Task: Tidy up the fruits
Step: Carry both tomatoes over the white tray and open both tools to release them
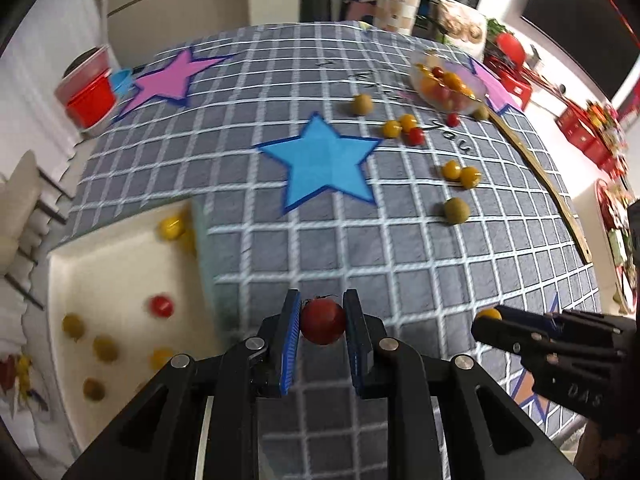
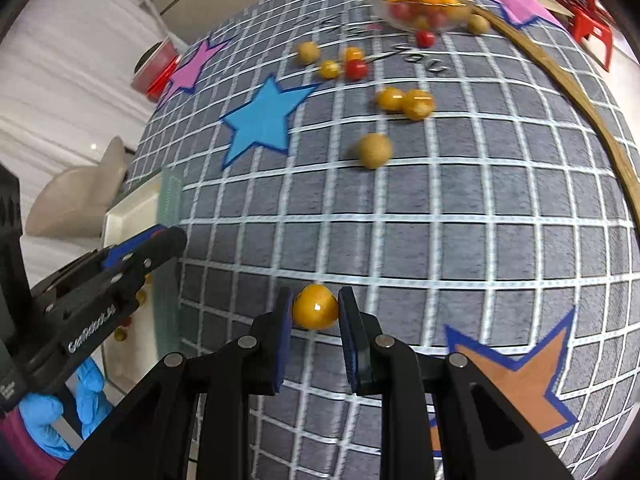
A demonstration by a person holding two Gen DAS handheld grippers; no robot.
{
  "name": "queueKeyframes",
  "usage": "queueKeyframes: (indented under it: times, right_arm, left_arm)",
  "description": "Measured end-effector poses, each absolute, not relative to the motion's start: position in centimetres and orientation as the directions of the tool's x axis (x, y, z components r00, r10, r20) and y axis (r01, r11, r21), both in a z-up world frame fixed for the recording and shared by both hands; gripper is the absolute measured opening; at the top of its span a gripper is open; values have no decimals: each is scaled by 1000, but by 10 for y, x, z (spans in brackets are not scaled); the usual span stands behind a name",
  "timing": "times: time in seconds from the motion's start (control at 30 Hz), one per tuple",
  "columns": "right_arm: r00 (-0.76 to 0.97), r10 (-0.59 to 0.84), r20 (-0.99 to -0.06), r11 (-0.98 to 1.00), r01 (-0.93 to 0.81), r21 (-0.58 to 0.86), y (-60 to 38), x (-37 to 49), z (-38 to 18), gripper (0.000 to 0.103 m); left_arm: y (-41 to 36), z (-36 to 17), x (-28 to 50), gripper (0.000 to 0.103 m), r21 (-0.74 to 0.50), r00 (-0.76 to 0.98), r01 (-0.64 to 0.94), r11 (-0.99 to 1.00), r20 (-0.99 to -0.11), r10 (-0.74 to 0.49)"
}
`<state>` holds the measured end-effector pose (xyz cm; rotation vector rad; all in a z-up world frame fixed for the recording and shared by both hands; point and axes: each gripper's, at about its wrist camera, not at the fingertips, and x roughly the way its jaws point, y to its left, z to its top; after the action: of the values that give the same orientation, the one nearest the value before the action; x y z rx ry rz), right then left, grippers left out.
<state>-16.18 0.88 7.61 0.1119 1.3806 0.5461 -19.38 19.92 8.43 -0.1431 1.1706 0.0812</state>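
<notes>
Left wrist view shows the white tray [image 1: 120, 264] leftmost, then the left gripper [image 1: 322, 322] clamping a red tomato [image 1: 323, 325] — swing it over the tray before releasing — while the right gripper [image 2: 315, 307] pinches a yellow tomato [image 2: 315, 306].

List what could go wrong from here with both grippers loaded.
1. The left gripper holds a red tomato only by its sides; a squeeze could bruise it, a slack grip could drop it short of the white tray.
2. The right gripper with its yellow tomato sits close beside the left one, so both heading for the tray might collide.
3. Loose fruit such as the green one could roll if the cloth is nudged.
</notes>
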Motion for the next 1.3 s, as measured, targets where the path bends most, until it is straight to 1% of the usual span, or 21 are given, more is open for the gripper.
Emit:
queueKeyframes:
  times: [0.27,0.57,0.67,0.9,1.3]
  right_arm:
    - [34,457,-889,809,-430,400,75,-175,88,25]
    - [-48,481,-875,705,-572,419,154,-194,96,25]
    - [-73,477,-876,673,-611,417,176,-204,95,25]
    - [-129,408,-904,643,-663,384,212,-220,74,25]
    - [-142,336,-931,638,-693,336,237,-228,52,25]
  left_arm:
    - [251,90,-252,23,-49,373,-300,953,-925,70]
    - [290,71,-304,23,-9,306,-437,899,-942,140]
    - [300,62,-315,23,-7,281,-476,879,-949,145]
    - [309,44,-327,23,20,233,-514,858,-959,162]
    - [312,33,-333,23,16,212,-523,852,-966,148]
